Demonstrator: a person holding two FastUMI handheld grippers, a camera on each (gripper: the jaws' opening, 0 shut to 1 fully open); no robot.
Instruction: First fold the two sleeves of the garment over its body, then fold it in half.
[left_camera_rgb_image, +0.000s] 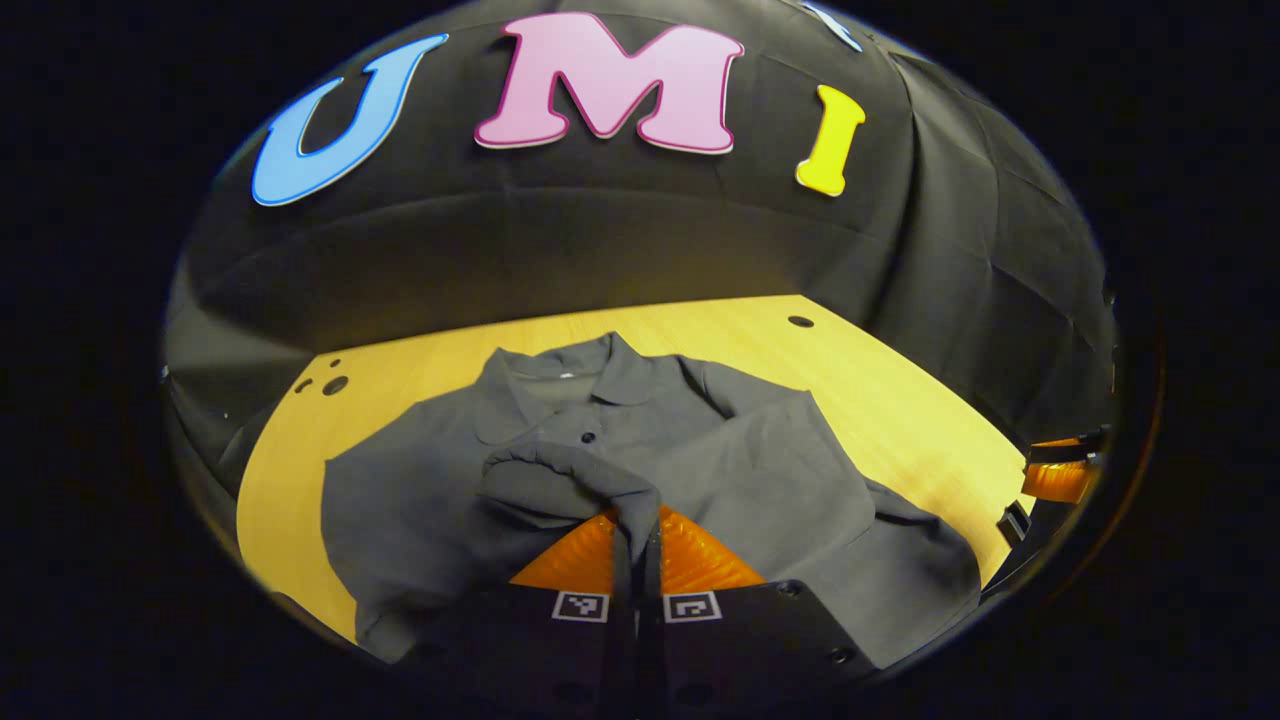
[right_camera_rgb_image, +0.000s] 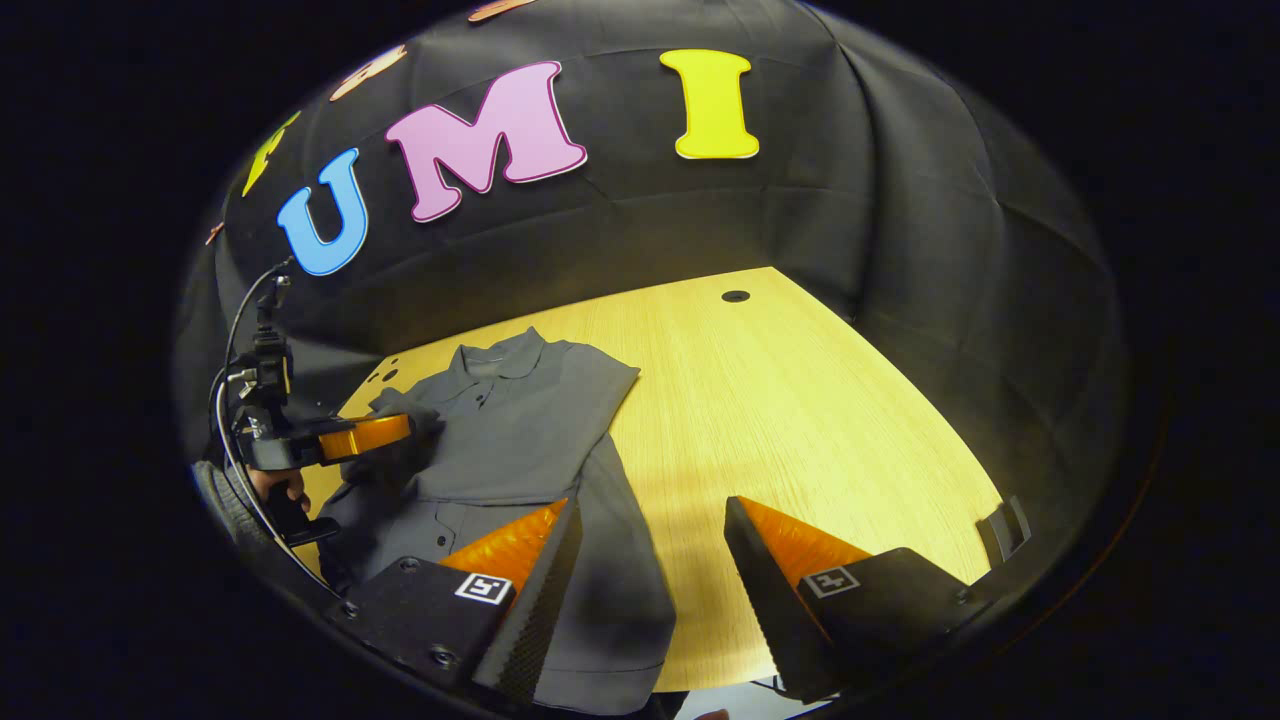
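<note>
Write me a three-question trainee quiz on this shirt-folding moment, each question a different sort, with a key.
1. True or false: the left hand-held gripper is pinching a fold of the grey shirt.
2. Multiple choice: the right hand-held gripper is (A) shut on the collar, (B) open above the shirt's near edge and the table, (C) shut on a sleeve.
3. Fill in: the sleeve on the right hand-held gripper's side lies folded across the shirt's ____.

Key: 1 true; 2 B; 3 body.
</note>
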